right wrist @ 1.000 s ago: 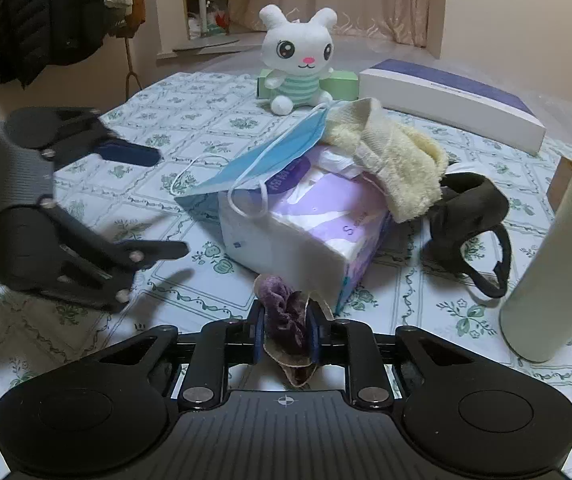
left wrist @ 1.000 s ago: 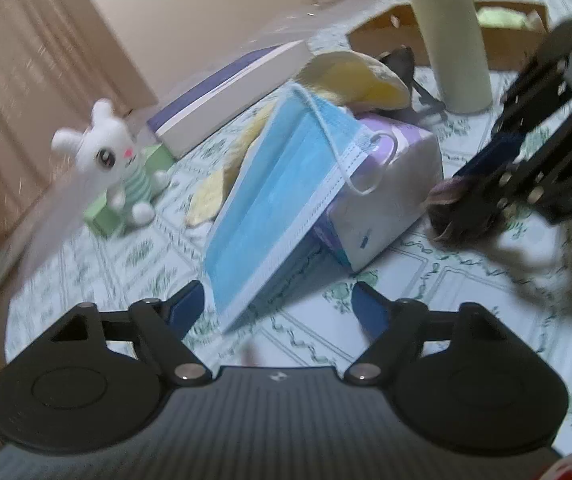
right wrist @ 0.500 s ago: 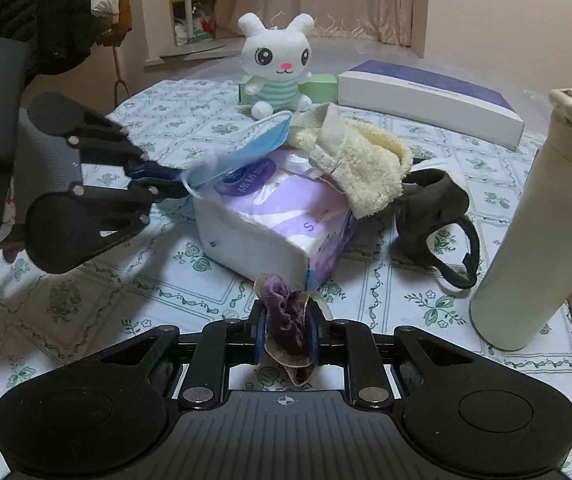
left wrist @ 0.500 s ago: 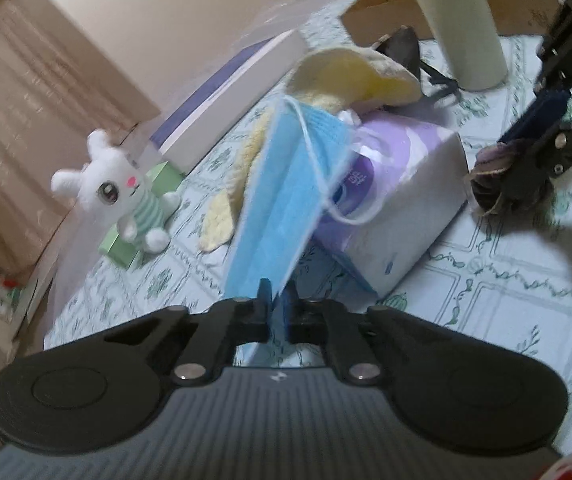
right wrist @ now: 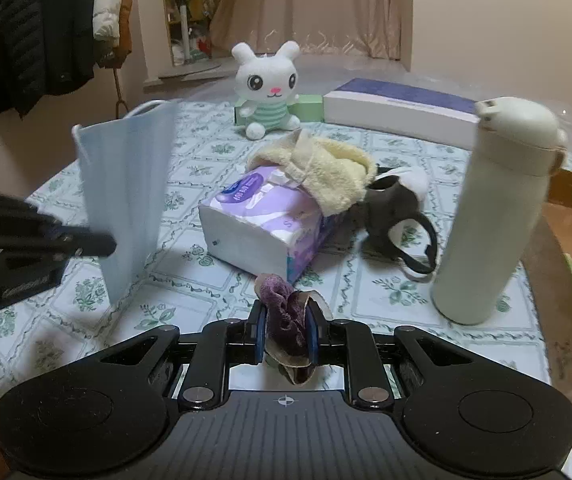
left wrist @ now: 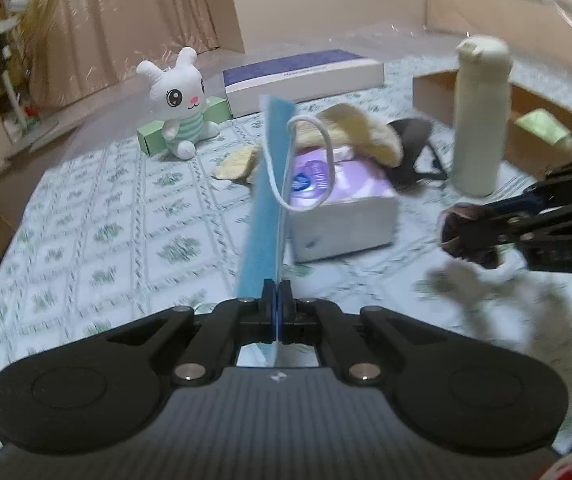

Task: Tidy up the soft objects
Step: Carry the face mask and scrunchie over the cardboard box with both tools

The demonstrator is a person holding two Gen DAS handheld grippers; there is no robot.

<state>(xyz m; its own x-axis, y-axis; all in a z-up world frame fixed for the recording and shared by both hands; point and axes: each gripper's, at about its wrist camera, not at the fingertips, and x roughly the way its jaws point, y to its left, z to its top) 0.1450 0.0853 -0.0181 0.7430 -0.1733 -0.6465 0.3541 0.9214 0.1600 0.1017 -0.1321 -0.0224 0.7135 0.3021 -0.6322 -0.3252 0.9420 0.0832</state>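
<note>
My left gripper (left wrist: 277, 300) is shut on the edge of a blue face mask (left wrist: 266, 204), which stands up edge-on in front of its camera, clear of the table. From the right wrist view the same mask (right wrist: 126, 196) hangs at the left, held by the left gripper (right wrist: 98, 245). My right gripper (right wrist: 285, 322) is shut on a crumpled purple cloth (right wrist: 284, 312); that cloth (left wrist: 466, 232) also shows at the right of the left wrist view. A purple tissue pack (right wrist: 262, 220) lies mid-table with a cream fleece cloth (right wrist: 326, 168) draped over it and a black mask (right wrist: 394, 208) beside it.
A white bunny plush (right wrist: 268, 88) sits by a green box (right wrist: 308, 106) at the back, next to a flat white-and-purple box (right wrist: 398, 110). A tall cream bottle (right wrist: 494, 208) stands at the right, before a cardboard box (left wrist: 542, 120). Coats (right wrist: 26, 32) hang at far left.
The left gripper's jaws closed on the blue mask's edge and lifted it off the tissue pack, rolling it upright. The right gripper, still holding the purple cloth, drew back a little.
</note>
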